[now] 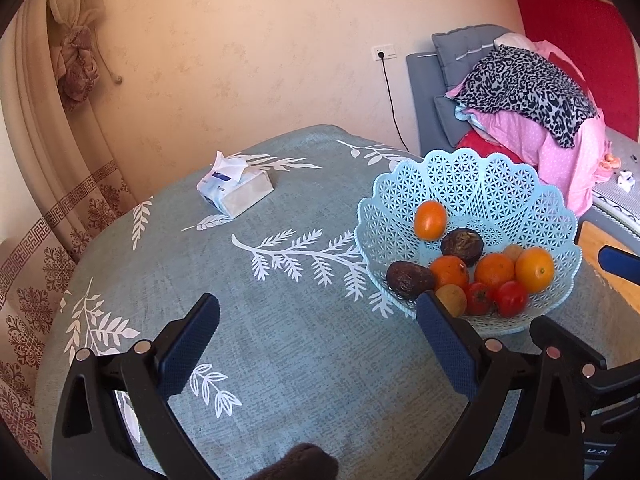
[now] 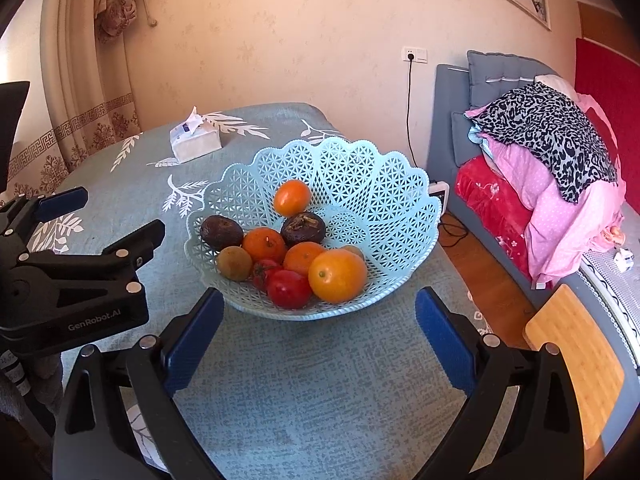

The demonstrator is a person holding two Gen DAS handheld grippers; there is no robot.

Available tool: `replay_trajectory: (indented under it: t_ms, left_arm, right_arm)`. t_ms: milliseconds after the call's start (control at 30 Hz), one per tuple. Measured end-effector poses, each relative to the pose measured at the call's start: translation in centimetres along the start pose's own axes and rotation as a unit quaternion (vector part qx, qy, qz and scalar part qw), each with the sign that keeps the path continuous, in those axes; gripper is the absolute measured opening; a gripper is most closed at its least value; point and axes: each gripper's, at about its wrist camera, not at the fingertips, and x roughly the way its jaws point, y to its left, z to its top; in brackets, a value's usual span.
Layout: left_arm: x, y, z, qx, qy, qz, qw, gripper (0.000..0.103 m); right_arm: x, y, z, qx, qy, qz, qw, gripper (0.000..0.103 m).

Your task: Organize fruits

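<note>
Fruit gathered in the basket, both grippers empty.

From the left wrist, the left gripper (image 1: 318, 334) is seen spread wide over the leaf-printed teal tablecloth (image 1: 280, 360), nothing between its blue pads; the pale blue openwork plastic basket (image 1: 460, 184) of oranges, tomatoes and dark fruit lies just right. From the right wrist, the right gripper (image 2: 320, 330) is likewise spread, empty, before the basket's near rim; a careless advance could push the light basket towards the table edge.

The left gripper (image 1: 316, 322) is hovering with jaws wide, nothing between them, over the table (image 1: 280, 360). The basket (image 1: 468, 184) is sitting at the table's right edge, holding oranges (image 1: 534, 269), tomatoes (image 1: 510, 298) and dark fruits (image 1: 462, 245), perhaps avocados. A tissue pack (image 1: 236, 190) is lying near the far edge.
</note>
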Motion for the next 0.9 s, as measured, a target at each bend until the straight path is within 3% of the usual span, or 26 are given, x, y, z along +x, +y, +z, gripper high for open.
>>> replay_trajectory:
  t_ms: [900]
  left_arm:
    - [0.4,-1.5,0.7,0.023,-0.007,0.005,0.9997,0.098]
  right_arm:
    - [0.3,-0.7,0.0,0.015,0.004,0.001,1.000,0.098]
